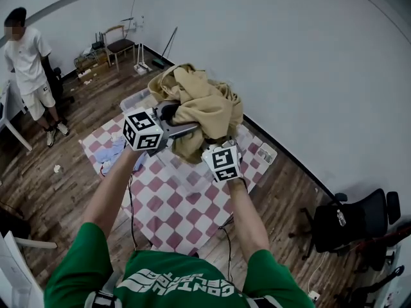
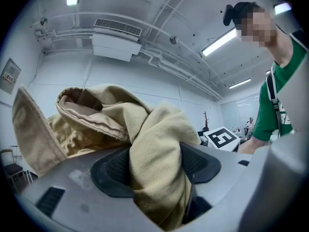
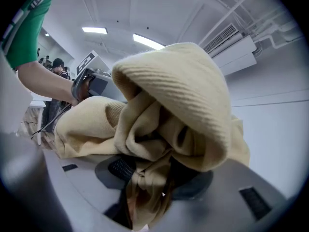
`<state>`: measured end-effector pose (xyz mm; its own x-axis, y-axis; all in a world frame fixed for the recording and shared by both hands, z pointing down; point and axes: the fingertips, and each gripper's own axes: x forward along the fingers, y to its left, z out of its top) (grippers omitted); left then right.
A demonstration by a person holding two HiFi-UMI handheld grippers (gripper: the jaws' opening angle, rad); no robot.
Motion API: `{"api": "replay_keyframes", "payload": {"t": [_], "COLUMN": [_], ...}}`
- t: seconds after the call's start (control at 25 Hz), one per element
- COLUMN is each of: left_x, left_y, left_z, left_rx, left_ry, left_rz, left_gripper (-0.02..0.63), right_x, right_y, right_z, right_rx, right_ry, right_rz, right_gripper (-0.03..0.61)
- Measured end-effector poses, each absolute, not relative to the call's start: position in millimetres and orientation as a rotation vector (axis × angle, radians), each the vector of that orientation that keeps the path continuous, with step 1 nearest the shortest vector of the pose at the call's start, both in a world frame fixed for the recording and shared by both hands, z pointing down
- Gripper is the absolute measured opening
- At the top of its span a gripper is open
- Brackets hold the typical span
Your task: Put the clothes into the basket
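Fabric of the tan garment (image 1: 202, 104), bunched high above the checkered counter (image 1: 173, 204) near the basket (image 1: 133, 99), is clenched by both left hand-held gripper (image 2: 154, 166) and right hand-held gripper (image 3: 145, 178).

Red-and-white checked cloth (image 1: 173, 204) spread above a dark wood-plank floor (image 1: 51, 191), with a small white tray (image 1: 264, 153) at its far right edge. Along the white wall (image 1: 289, 56): a wooden chair (image 1: 119, 43) and a long-handled stick (image 1: 168, 43) leaning near it; a black office chair (image 1: 350, 223) at right; a bystander in white T-shirt and pale shorts (image 1: 29, 59) at far left, well apart from the cloth. Overhead: a ceiling air-conditioning unit (image 2: 116, 40), strip lights (image 2: 219, 41) and exposed pipes (image 2: 164, 62).
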<state>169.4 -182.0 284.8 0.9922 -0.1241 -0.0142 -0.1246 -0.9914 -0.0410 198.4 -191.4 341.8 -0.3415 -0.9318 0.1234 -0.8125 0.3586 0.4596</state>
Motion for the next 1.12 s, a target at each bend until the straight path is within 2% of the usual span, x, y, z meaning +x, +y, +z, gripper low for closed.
{"api": "replay_keyframes", "payload": {"t": [0.6,1.12], "left_x": [194,223], "left_y": [-278,-341], "left_z": [397,513], "left_rx": [-3.345,-3.443], "left_ry": [0.146,0.070], "left_rz": [-0.162,-0.493], "left_gripper": [0.290,0.275], "right_x": [219,239], "right_y": [-271,-326], "right_z": [457,580], "right_rx": [1.481,1.404], "right_ry": [-2.208,-2.125], "right_rz": [-0.090,0.278], "right_gripper": [0.215,0.215]}}
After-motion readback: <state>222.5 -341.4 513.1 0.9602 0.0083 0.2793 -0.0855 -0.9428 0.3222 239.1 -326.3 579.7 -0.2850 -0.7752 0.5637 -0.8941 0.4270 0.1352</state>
